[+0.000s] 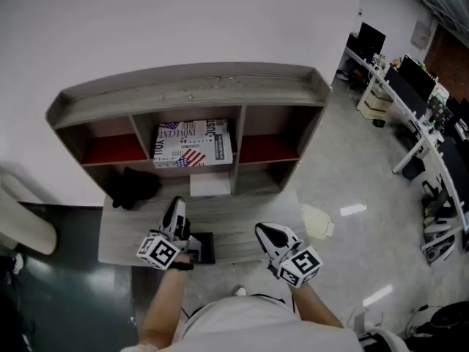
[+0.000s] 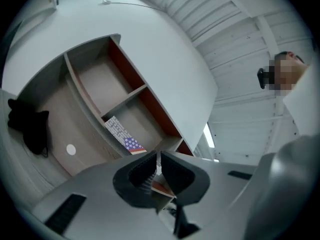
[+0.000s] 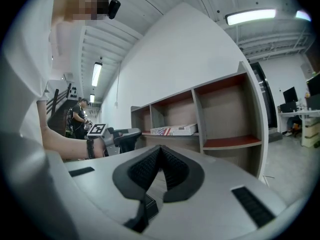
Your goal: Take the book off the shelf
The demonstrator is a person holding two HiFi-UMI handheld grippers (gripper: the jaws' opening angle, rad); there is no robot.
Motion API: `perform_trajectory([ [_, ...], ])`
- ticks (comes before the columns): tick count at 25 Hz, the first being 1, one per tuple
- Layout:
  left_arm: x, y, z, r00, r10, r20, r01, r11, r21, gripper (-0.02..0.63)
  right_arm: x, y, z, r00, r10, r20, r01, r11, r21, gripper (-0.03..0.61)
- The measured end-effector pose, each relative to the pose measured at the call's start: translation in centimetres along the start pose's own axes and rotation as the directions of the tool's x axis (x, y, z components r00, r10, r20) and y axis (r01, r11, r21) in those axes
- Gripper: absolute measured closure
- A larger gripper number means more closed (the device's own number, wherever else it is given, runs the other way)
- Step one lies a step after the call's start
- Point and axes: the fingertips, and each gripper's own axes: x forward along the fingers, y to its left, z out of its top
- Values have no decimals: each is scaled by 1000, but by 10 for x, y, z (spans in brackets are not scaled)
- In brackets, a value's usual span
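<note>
We hold the left gripper point(image 1: 176, 211) and right gripper point(image 1: 266, 232) short of the shelf point(image 1: 190, 86), both pinched shut and empty. The book point(image 1: 193, 144) lies flat in the shelf's middle compartment, long edge across the opening, straight ahead of the nearer left gripper.

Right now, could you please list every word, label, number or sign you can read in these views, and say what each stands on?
Book, lying in the middle compartment of the shelf: bold newspaper-style lettering beside a stars-and-stripes flag, too small and blurred to read.
Left marker cube and right marker cube: black-and-white square patterns, no words.
Nothing else is legible.
</note>
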Motion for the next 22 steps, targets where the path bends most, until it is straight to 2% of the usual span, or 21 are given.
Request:
perform_trajectory([
  [3, 21, 18, -13, 1000, 20, 15, -17, 989, -146, 584, -7, -6, -2, 1000, -14, -1, 14, 1000, 6, 555],
  [8, 49, 29, -19, 998, 42, 44, -28, 957, -290, 527, -23, -11, -4, 999, -40, -2, 40, 999, 15, 555],
  [10, 59, 38, -17, 996, 74, 46, -58, 955, -290, 500, -29, -14, -4, 999, -53, 1, 53, 998, 16, 555],
  [13, 72, 56, -15, 989, 141, 45, -126, 961, -245, 442, -39, -19, -5, 997, -73, 7, 73, 997, 20, 555],
  [16, 87, 58, -13, 985, 148, 90, -117, 951, -286, 356, -52, -25, -8, 996, -93, 11, 93, 995, 27, 555],
  [18, 98, 56, -10, 981, 160, 112, -118, 942, -313, 321, -56, -28, -10, 995, -103, 8, 103, 994, 35, 555],
  [22, 117, 59, -8, 971, 208, 118, -156, 925, -347, 294, -59, -27, -13, 994, -106, 4, 106, 993, 44, 555],
])
